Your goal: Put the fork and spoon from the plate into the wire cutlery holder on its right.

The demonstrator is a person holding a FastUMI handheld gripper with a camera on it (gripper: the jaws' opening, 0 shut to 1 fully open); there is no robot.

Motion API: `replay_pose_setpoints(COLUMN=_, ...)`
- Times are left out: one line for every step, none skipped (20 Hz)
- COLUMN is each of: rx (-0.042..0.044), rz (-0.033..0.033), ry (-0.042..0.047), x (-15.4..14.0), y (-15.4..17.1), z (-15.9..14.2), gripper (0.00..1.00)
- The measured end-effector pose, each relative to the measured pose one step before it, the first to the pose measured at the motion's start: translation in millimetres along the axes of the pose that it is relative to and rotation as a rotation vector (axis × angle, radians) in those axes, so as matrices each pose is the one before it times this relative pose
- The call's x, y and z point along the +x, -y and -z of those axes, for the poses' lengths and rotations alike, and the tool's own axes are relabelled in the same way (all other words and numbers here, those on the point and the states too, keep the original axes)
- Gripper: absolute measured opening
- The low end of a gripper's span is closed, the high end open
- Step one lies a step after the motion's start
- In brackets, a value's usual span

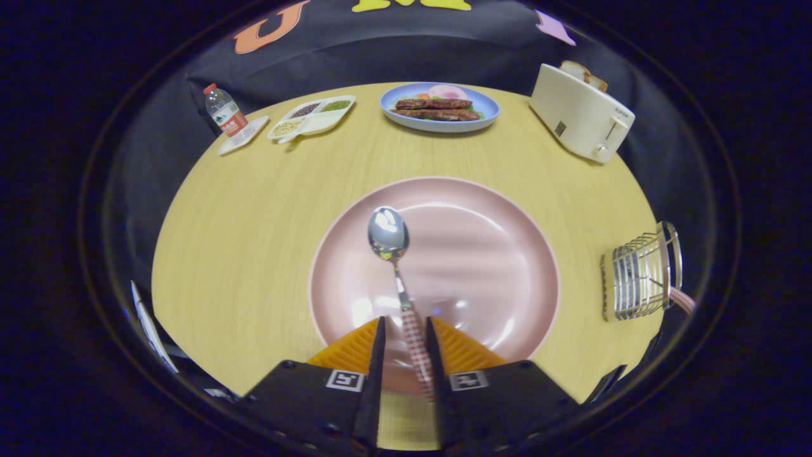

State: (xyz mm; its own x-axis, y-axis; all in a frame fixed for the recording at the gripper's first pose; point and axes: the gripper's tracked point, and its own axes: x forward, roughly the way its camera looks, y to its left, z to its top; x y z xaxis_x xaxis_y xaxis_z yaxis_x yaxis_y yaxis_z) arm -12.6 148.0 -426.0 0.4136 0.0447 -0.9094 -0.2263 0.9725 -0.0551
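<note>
One spoon remained on the plate; no fork lay there. Far left, beyond the fingers, a water bottle [223,114] stood on a small white tray [243,135], and just beside it sat a divided dish [312,117] holding dark, green and pale grains. Centre back, a blue plate [439,106] carried cooked food. Nearer, the pink plate [434,270] lay on the round wooden table [241,241], directly ahead of the gripper [405,330]. The spoon [389,235] rested with its bowl toward the plate's middle and its checked handle running back between the two fingers. The fingers stood narrow, close on either side of the handle, the right one seemingly touching it; whether both pressed on it could not be told. Right of the blue plate a toaster [580,114] held slices of bread. Farthest right, near the table's edge and well apart from the pink plate, stood the wire cutlery holder [641,276], with a checked handle poking from its far side, likely the fork already stowed. Judgement: the spoon grasp was in hand, second half of the job. Next move would call for a firm pinch on the handle, a lift clear of the plate rim, a swing right, and tipping the spoon upright over the holder's mouth.
</note>
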Motion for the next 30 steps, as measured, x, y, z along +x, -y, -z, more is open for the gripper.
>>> replay_pose_setpoints(rx=0.00539, rz=0.00395, ry=-0.00966, x=11.75, y=-1.60, z=2.41, gripper=0.23)
replay_pose_setpoints(rx=0.00738, rz=-0.00446, ry=-0.00414, x=-1.00, y=-2.46, z=1.04, gripper=0.15)
replay_pose_setpoints(rx=-0.00129, rz=-0.00500, ry=-0.00093, x=-0.95, y=-0.41, z=-0.41, gripper=0.17)
replay_pose_setpoints(rx=-0.00318, rz=0.01540, ry=0.00594, x=-1.39, y=4.37, z=-2.63, gripper=0.17)
replay_pose_setpoints(rx=0.00452, rz=0.00831, ry=-0.00250, x=-1.35, y=3.09, z=1.98, gripper=0.07)
replay_pose_setpoints(rx=0.00664, rz=-0.01010, ry=-0.00473, x=-1.65, y=-0.89, z=-1.09, gripper=0.07)
replay_pose_setpoints(rx=0.00819, rz=-0.00549, ry=-0.00454, x=-4.42, y=1.35, z=1.05, gripper=0.07)
replay_pose_setpoints(rx=0.01060, rz=-0.00819, ry=-0.00118, x=-5.01, y=1.30, z=-1.69, gripper=0.07)
replay_pose_setpoints(rx=0.00136, rz=-0.00568, ry=-0.00088, x=-4.52, y=1.98, z=-1.11, gripper=0.07)
replay_pose_setpoints(rx=-0.00372, rz=-0.00089, ry=0.00269, x=-6.44, y=2.95, z=-1.57, gripper=0.07)
replay_pose_setpoints(rx=-0.00482, rz=-0.00274, ry=0.00483, x=-7.68, y=3.73, z=-2.17, gripper=0.07)
replay_pose_setpoints(rx=-0.00331, rz=-0.00393, ry=0.00563, x=-8.69, y=3.31, z=-2.01, gripper=0.07)
replay_pose_setpoints(rx=-0.00432, rz=-0.00442, ry=0.00430, x=-8.04, y=3.24, z=-2.00, gripper=0.07)
replay_pose_setpoints(rx=-0.00465, rz=-0.00298, ry=0.00238, x=-8.14, y=4.30, z=-1.96, gripper=0.07)
replay_pose_setpoints(rx=-0.00303, rz=-0.00254, ry=0.00034, x=-13.23, y=4.02, z=-2.73, gripper=0.07)
replay_pose_setpoints(rx=-0.00108, rz=-0.00412, ry=-0.00118, x=-8.58, y=4.79, z=-1.25, gripper=0.07)
replay_pose_setpoints(rx=0.00083, rz=-0.00643, ry=0.00007, x=-9.36, y=4.95, z=-1.21, gripper=0.07)
replay_pose_setpoints(rx=-0.00197, rz=-0.00702, ry=0.00063, x=-9.45, y=5.57, z=-2.12, gripper=0.07)
replay_pose_setpoints(rx=-0.00138, rz=-0.00123, ry=0.00077, x=-4.76, y=9.52, z=-0.77, gripper=0.07)
replay_pose_setpoints(rx=-0.00419, rz=0.00134, ry=-0.00329, x=-9.30, y=8.45, z=-1.41, gripper=0.06)
replay_pose_setpoints(rx=0.00036, rz=0.00201, ry=-0.00134, x=-8.27, y=9.32, z=-1.42, gripper=0.06)
replay_pose_setpoints(rx=0.00036, rz=0.00607, ry=-0.00464, x=-8.83, y=10.81, z=-1.37, gripper=0.06)
replay_pose_setpoints(rx=-0.00338, rz=0.01248, ry=-0.01105, x=-7.49, y=12.67, z=0.92, gripper=0.06)
replay_pose_setpoints(rx=-0.00062, rz=0.01395, ry=-0.00867, x=-7.35, y=13.63, z=-0.32, gripper=0.07)
replay_pose_setpoints(rx=-0.00358, rz=0.00825, ry=-0.01436, x=-7.33, y=12.81, z=1.92, gripper=0.07)
replay_pose_setpoints(rx=0.00030, rz=-0.00084, ry=-0.01112, x=-8.08, y=10.81, z=-0.04, gripper=0.06)
replay_pose_setpoints(rx=0.01096, rz=-0.00651, ry=-0.00963, x=-8.59, y=10.26, z=1.04, gripper=0.06)
replay_pose_setpoints(rx=0.02901, rz=-0.00374, ry=-0.01340, x=-7.39, y=11.38, z=0.42, gripper=0.07)
replay_pose_setpoints(rx=0.03130, rz=-0.00126, ry=-0.01873, x=-6.68, y=10.95, z=0.35, gripper=0.06)
replay_pose_setpoints(rx=0.03359, rz=-0.00067, ry=-0.01678, x=-5.95, y=11.96, z=-0.35, gripper=0.06)
